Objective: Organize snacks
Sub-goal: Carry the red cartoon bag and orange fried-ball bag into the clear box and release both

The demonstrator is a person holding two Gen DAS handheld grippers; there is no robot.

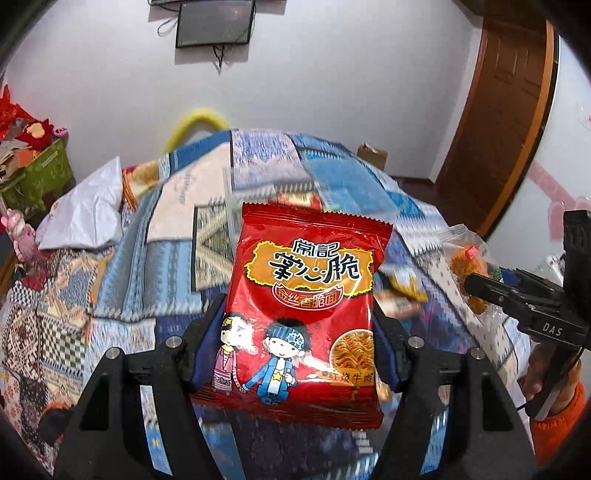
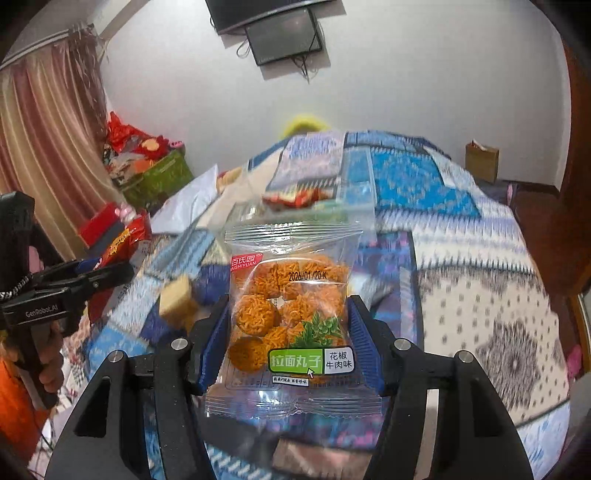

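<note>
Snacks are in both grippers. One glossy red foil packet of crispy noodles with two cartoon children printed on it point(image 1: 306, 291) stands upright in the left gripper point(image 1: 295, 325). Its blue-padded fingers point(image 1: 207, 343) press on the packet's two side edges, so the jaws are partly closed and hold it above the bed. From the 3 o'clock side of the left wrist view the right gripper point(image 1: 480, 286) comes in, with a sleeve of orange cloth point(image 1: 557, 417) below it.

One clear plastic bag of orange noodle balls with a green label point(image 2: 291, 317) stands upright in the right gripper point(image 2: 290, 332). The blue pads point(image 2: 364, 343) clamp on the bag's left and right sides at a narrow to middle opening. In the right wrist view the left gripper shows at 9 o'clock as a black bar.

Below both packets lies a bed covered with a blue and white patchwork quilt point(image 2: 461, 258). More snack packets point(image 2: 291, 197) lie on the quilt toward 12 o'clock from the clear bag, but they are blurred and I cannot tell their kinds. One small tan block point(image 2: 177, 301) is near 9 o'clock from the bag. A dark flat screen point(image 2: 284, 35) hangs on the white wall at 12 o'clock.
</note>
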